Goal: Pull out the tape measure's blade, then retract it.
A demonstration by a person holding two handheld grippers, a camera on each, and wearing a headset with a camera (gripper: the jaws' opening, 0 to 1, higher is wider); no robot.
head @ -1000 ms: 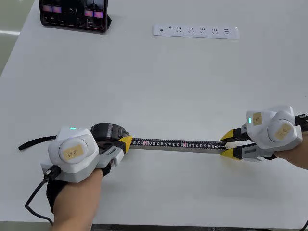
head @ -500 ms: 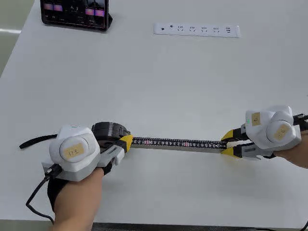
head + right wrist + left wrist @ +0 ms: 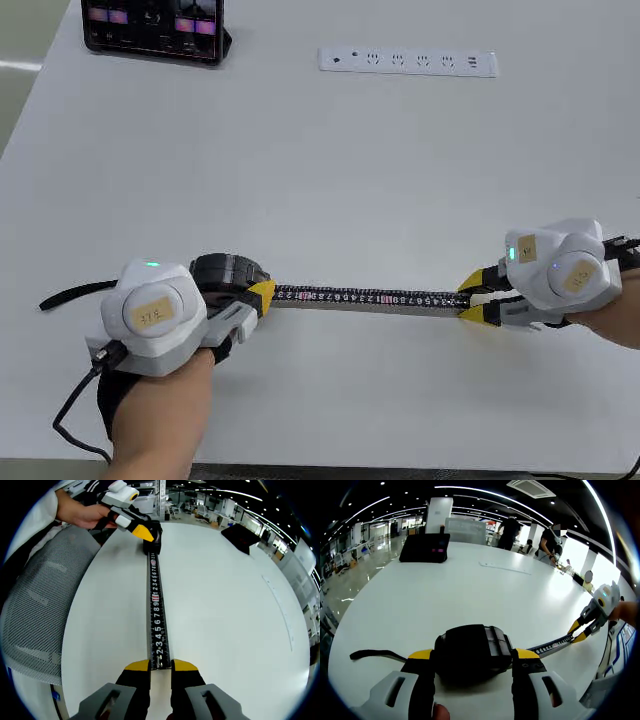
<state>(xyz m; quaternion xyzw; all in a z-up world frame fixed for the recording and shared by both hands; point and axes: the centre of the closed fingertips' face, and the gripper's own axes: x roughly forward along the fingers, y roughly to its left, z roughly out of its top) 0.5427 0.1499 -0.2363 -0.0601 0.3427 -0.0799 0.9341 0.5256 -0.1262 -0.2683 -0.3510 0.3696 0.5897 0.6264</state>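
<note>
Here, the white table [image 3: 330, 170] spans the head view; at its far edge stands a dark tablet [image 3: 155, 25] with a lit screen, and to the right of it lies a white strip [image 3: 407, 63] of sockets, both well apart from the work; near the front edge, the left gripper [image 3: 473, 656] has its jaws set wide around the black case [image 3: 228, 272], one yellow tip pressed to each side, the case resting on the table; the right gripper [image 3: 470, 299] is off to the right, its jaws narrow and pinched on the tip of the blade [image 3: 370, 298]; the blade runs straight between the two, drawn out of the case, numbers up, low over the table; a black strap [image 3: 75, 295] trails left from the case.
</note>
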